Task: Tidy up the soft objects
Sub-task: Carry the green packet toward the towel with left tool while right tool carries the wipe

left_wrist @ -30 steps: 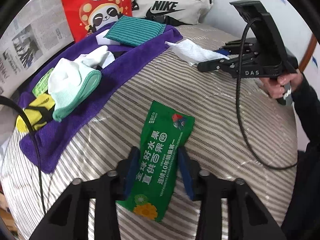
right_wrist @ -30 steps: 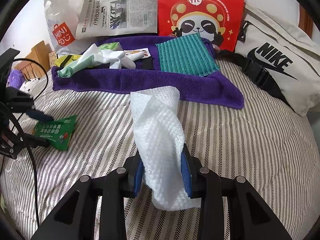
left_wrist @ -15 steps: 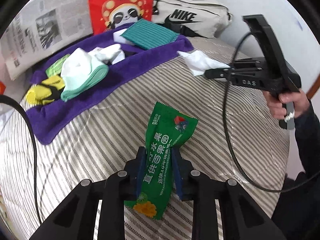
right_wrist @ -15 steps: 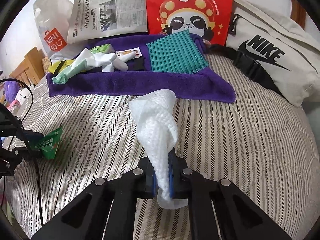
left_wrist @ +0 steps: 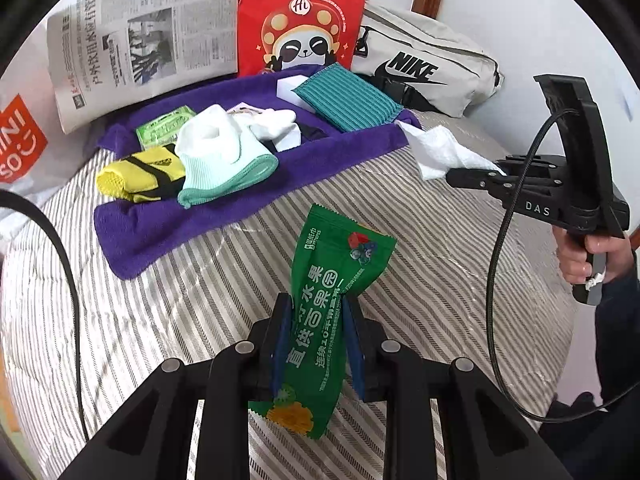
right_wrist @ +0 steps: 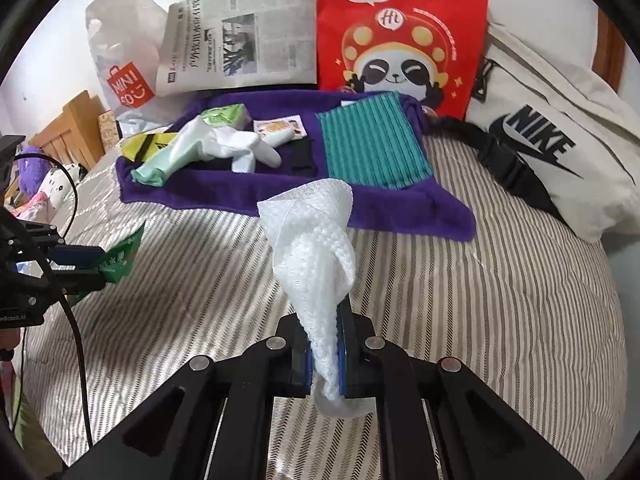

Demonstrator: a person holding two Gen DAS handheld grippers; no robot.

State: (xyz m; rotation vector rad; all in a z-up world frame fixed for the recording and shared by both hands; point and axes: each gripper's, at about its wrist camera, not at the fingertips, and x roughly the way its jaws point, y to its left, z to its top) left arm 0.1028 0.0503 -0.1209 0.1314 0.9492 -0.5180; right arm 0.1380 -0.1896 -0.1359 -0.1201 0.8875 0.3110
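On the bed (right_wrist: 500,312), the purple towel (right_wrist: 360,204) serves as the gathering spot, with socks (left_wrist: 224,152) and a teal cloth (left_wrist: 346,98) already on it. In front of the towel, the left gripper (left_wrist: 316,336) has its jaws clamped on a green packet (left_wrist: 328,304), and the right gripper (right_wrist: 324,354) has its jaws shut tight on a white wipe (right_wrist: 316,248), both lifted clear, probably bound for the towel. Each item's lower end is hidden between the jaws.

Left gripper (left_wrist: 316,344) pinched tight, angled down; right gripper (right_wrist: 324,354) clamped, angled down, hand (left_wrist: 588,256) on handle.
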